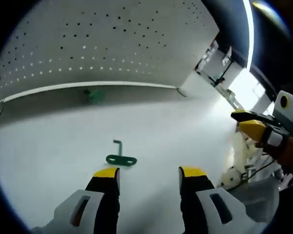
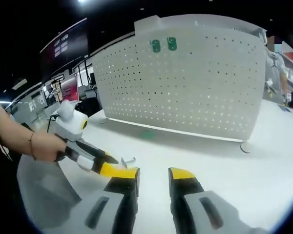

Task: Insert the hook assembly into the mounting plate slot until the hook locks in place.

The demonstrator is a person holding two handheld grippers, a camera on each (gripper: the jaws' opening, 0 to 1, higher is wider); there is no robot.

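Note:
A small green hook assembly (image 1: pixel 120 157) lies flat on the white table, its bent rod pointing toward the pegboard. My left gripper (image 1: pixel 149 172) hovers just short of it, open, the hook by its left jaw tip. The white perforated mounting plate (image 1: pixel 102 44) stands upright behind. In the right gripper view the plate (image 2: pixel 185 83) carries two green pieces (image 2: pixel 164 45) near its top edge. My right gripper (image 2: pixel 154 173) is open and empty. The left gripper (image 2: pixel 100 163), held by a hand, comes in from the left, a thin hook (image 2: pixel 129 160) at its tip.
The white table (image 1: pixel 185 126) stretches wide in front of the plate. The right gripper (image 1: pixel 249 123) shows at the right edge of the left gripper view. Shelving and equipment (image 2: pixel 58 92) stand behind the table. A foot of the plate (image 2: pixel 243 146) rests at its right corner.

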